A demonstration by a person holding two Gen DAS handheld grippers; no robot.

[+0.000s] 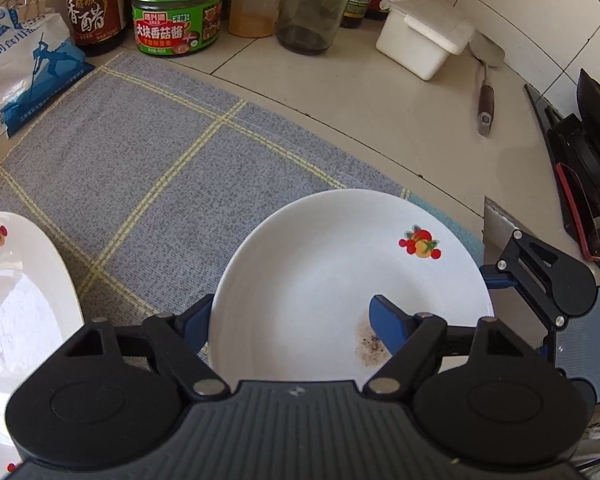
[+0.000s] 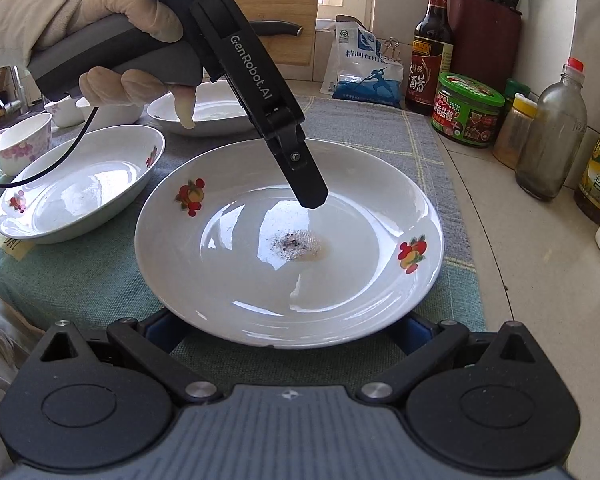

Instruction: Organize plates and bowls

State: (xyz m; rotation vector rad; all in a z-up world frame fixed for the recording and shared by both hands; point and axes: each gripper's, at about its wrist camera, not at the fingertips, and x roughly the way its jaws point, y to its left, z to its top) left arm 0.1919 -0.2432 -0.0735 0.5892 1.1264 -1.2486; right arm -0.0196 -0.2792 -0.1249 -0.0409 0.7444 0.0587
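Left jaws: the left gripper (image 1: 296, 320) is seen spread wide across the plate (image 1: 332, 280); one blue finger (image 1: 388, 324) is laid inside the bowl of the plate, the other is hidden behind the rim at 9 o'clock. No clamping is shown; whether the inner pad touches the glaze cannot be told.
Right jaws: the right gripper (image 2: 288, 332) is held wide apart, its blue fingers mostly hidden under the plate's near edge at 6 o'clock. Nothing is gripped.
Plate: white, fruit decals, a peppery stain (image 2: 296, 244) at centre; it is set on the grey checked mat (image 1: 148, 152).
Surface: pale tiled counter (image 1: 380, 112), tiled wall behind.
Other dishes: an oval dish (image 2: 80, 184) lies at 9 o'clock of the plate, a further dish (image 2: 204, 116) at 11 o'clock, small cups (image 2: 20, 144) beyond.
Clutter: salt bag (image 1: 24, 72), vinegar bottle (image 1: 94, 4), green-lidded jar (image 1: 178, 12) and glass bottle (image 1: 314, 4) are ranged at 12 o'clock; a white lidded box (image 1: 424, 36) at 1 o'clock.
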